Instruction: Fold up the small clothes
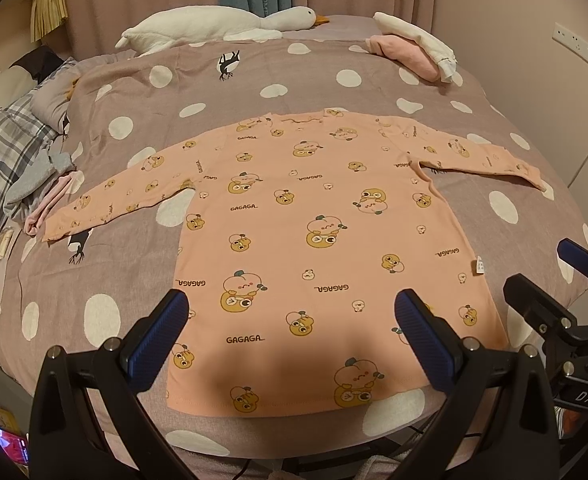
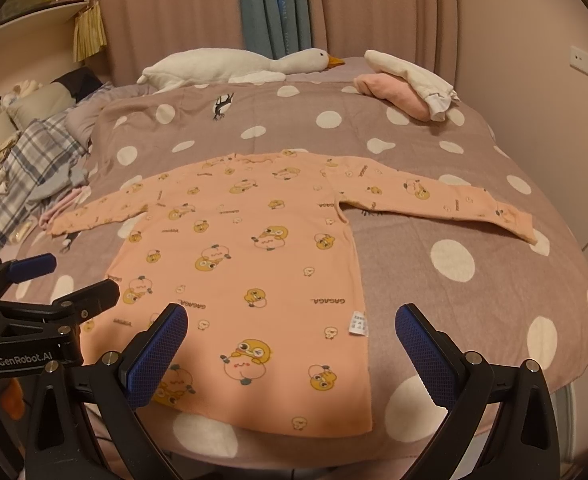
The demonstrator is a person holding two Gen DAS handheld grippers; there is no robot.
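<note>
A small peach long-sleeved shirt (image 1: 314,216) with duck prints and "GAGAGA" lettering lies flat on the dotted bed cover, both sleeves spread out, hem toward me. It also shows in the right wrist view (image 2: 253,264). My left gripper (image 1: 291,316) is open and empty above the hem. My right gripper (image 2: 291,332) is open and empty above the shirt's lower right edge, near a white label (image 2: 358,323). The right gripper shows at the right edge of the left wrist view (image 1: 550,276), and the left gripper shows at the left edge of the right wrist view (image 2: 57,280).
The shirt lies on a brown bed cover with white dots (image 1: 141,272). A white goose plush (image 1: 213,26) lies at the far end. Folded pink and white clothes (image 1: 414,52) sit at the far right. A plaid blanket and crumpled clothes (image 1: 17,160) are on the left.
</note>
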